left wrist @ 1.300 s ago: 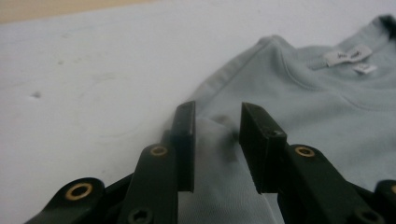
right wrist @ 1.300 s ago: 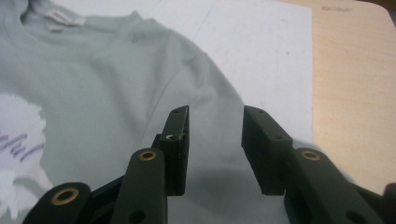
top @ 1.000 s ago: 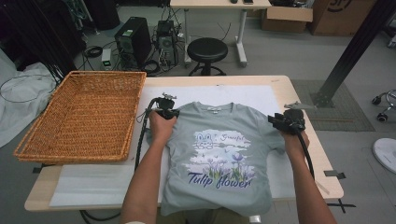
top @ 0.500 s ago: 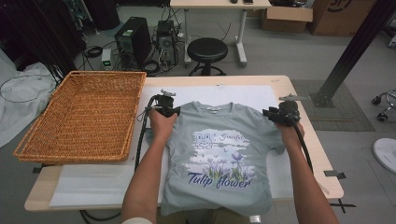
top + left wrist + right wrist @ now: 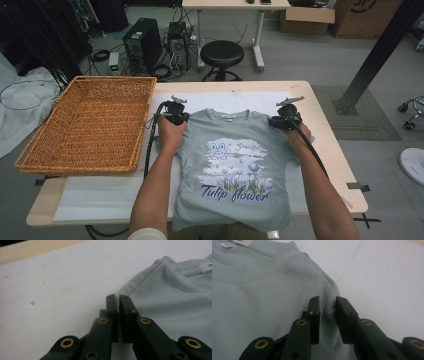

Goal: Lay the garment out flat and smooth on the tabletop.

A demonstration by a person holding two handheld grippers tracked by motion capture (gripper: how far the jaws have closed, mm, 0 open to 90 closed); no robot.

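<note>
grey-green t-shirt [image 5: 232,165] lies flat, face up, on the white sheet [image 5: 100,200] covering the wooden bench [image 5: 325,130], collar toward the far edge, hem hanging over the near edge. print reads "tulip flower" with purple flowers; legible in the high view, while the gripper views give plain fabric and the collar label.

left tongs [image 5: 176,116] sit at the shirt's left shoulder. left gripper view: left tongs [image 5: 118,305] pressed almost together after just closing, a narrow slit between the jaws. shirt shoulder edge lies right beside the tips and under the right jaw. whether any cloth is pinched in the slit i cannot tell; the jaws hide it.

right tongs [image 5: 283,120] sit at the right shoulder. right gripper view: right tongs [image 5: 327,306] have just been closing but a clear gap is there, jaws spread apart, with a ridge of shoulder fabric rising between them. the pads do not press on it.

high view adds the surroundings: wicker basket [image 5: 92,125] on the bench's left end, just beside the sheet and apart from the shirt; black stool [image 5: 221,54] and computer towers [image 5: 145,45] on the floor beyond the bench; both forearms coming in from the bottom, cables trailing along them.
</note>
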